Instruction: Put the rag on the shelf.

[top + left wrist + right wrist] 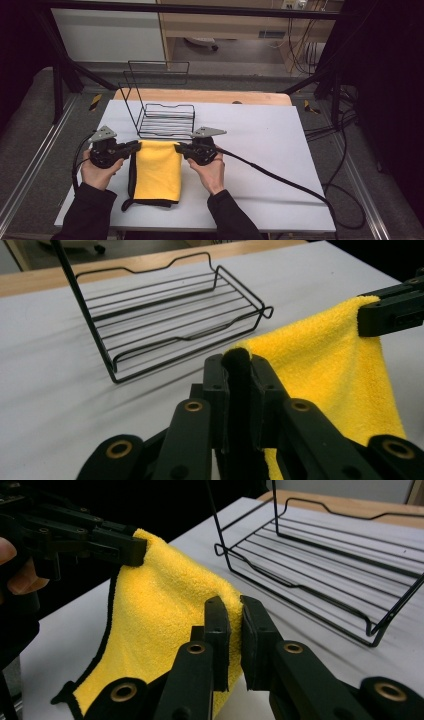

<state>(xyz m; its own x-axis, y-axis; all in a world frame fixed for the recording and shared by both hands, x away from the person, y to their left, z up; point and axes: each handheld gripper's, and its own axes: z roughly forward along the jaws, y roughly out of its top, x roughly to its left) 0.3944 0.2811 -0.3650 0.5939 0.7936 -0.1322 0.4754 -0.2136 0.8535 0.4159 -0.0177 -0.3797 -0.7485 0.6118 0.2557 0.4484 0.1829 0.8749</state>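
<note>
Cloth [156, 170] pinched at far corners: left gripper [134, 147] clamped on one, right gripper [178, 147] on other. Top edge stretched between jaws, rest draped down to table. Rack [165, 120] just ahead of both, roughly equidistant, its long axis parallel to held edge.

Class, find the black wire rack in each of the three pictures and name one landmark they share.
High view: the wire rack stands at the centre, beyond the yellow cloth.
Left gripper view: the rack fills the upper left.
Right gripper view: the rack fills the upper right.
Shared landmark: the yellow cloth, beside the rack in all three views.
</note>
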